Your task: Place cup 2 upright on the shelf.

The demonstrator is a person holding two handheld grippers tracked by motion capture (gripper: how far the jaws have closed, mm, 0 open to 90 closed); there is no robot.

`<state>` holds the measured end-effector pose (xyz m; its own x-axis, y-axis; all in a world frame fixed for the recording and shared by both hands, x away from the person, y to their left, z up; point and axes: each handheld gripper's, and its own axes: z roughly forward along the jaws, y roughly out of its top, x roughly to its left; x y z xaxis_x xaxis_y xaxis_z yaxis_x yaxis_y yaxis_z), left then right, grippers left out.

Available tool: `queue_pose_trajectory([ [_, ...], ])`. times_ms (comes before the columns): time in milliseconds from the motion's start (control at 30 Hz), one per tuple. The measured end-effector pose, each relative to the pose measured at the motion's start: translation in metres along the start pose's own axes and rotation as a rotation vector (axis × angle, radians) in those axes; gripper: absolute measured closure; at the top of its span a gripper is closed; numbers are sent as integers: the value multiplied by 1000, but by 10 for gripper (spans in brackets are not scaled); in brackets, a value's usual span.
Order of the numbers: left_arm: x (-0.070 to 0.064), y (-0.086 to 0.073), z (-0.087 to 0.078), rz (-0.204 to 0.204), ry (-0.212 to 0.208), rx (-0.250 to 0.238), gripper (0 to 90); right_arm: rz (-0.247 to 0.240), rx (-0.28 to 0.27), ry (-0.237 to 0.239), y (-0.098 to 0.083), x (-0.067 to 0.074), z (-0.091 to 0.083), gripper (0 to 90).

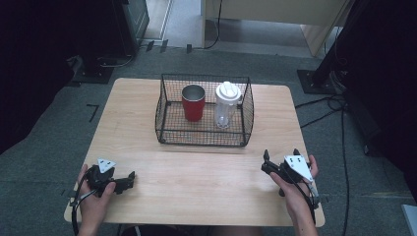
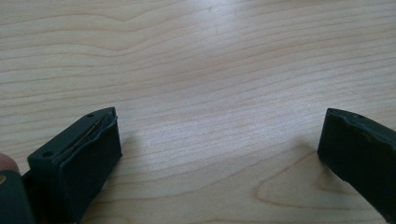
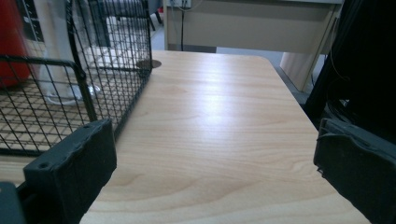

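Both claws released, left claw (image 1: 129, 178) and right claw (image 1: 280, 156) near wire basket (image 1: 205, 140) holding red cup (image 1: 193, 102), bottle (image 1: 226, 104)

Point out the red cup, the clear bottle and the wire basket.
red cup (image 1: 193, 107), high view, its side wall.
clear bottle (image 1: 224, 112), high view, its clear body.
wire basket (image 1: 202, 143), high view, its front wall.

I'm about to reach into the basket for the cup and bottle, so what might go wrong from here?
The clear bottle is tall and slim, so a nudge may tip it onto the red cup standing close beside it. The wire basket has raised walls; the right gripper or left gripper, both open, might snag the mesh and drag the basket.
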<state>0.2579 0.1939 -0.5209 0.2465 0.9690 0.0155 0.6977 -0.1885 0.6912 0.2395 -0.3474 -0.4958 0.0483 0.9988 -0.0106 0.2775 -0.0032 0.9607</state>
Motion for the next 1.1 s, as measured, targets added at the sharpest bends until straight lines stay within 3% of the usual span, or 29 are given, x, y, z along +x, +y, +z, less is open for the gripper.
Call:
queue_pose_trajectory([
  [667,0,0,0,1,0,1,0,0,96,-18,-21,-36,-10,0],
  [1100,0,0,0,0,0,0,0,-34,235,-3,-34,-59,-18,13],
])
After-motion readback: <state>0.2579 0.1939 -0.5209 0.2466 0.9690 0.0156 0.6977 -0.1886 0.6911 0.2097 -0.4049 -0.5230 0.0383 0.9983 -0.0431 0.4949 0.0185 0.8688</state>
